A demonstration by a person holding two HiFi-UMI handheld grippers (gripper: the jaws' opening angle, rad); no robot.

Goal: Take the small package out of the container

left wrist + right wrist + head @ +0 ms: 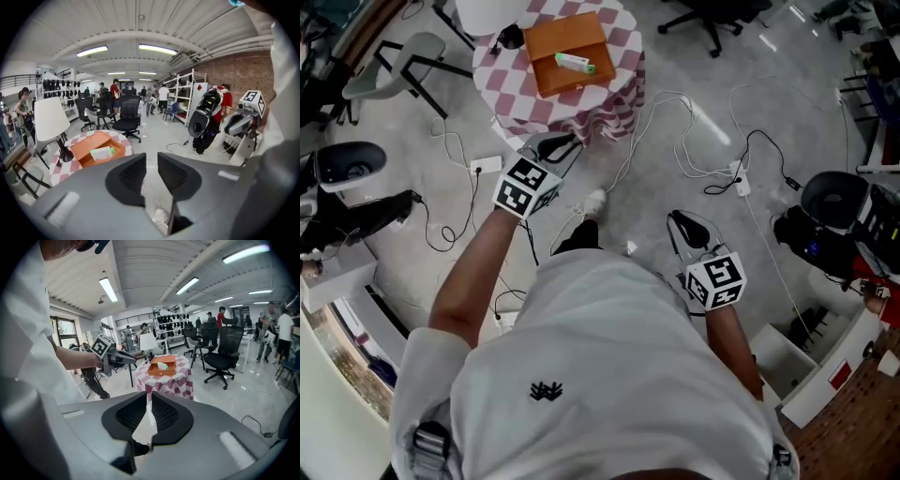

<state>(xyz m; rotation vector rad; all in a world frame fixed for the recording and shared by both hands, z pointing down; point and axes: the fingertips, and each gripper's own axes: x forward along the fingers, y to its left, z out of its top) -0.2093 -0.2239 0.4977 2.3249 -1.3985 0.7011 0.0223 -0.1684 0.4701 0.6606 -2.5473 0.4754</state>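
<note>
An orange open box [551, 42] sits on a round table with a pink checked cloth [614, 94]. In the box lies a small white and green package [574, 63]. My left gripper [561, 143] hovers just short of the table's near edge, pointing at it, open with a narrow gap and nothing between the jaws. The left gripper view shows the box [86, 146] and the package [102, 152] ahead to the left of the left gripper [151, 164]. My right gripper [680, 220] hangs lower over the floor, shut and empty. The right gripper view shows the box [155, 371] farther off beyond the right gripper [148, 397].
A white-shaded lamp [487, 14] stands on the table beside the box. Cables and a power strip [486, 166] trail across the floor. Black office chairs [127, 119], shelves [187, 93] and people stand farther back in the room.
</note>
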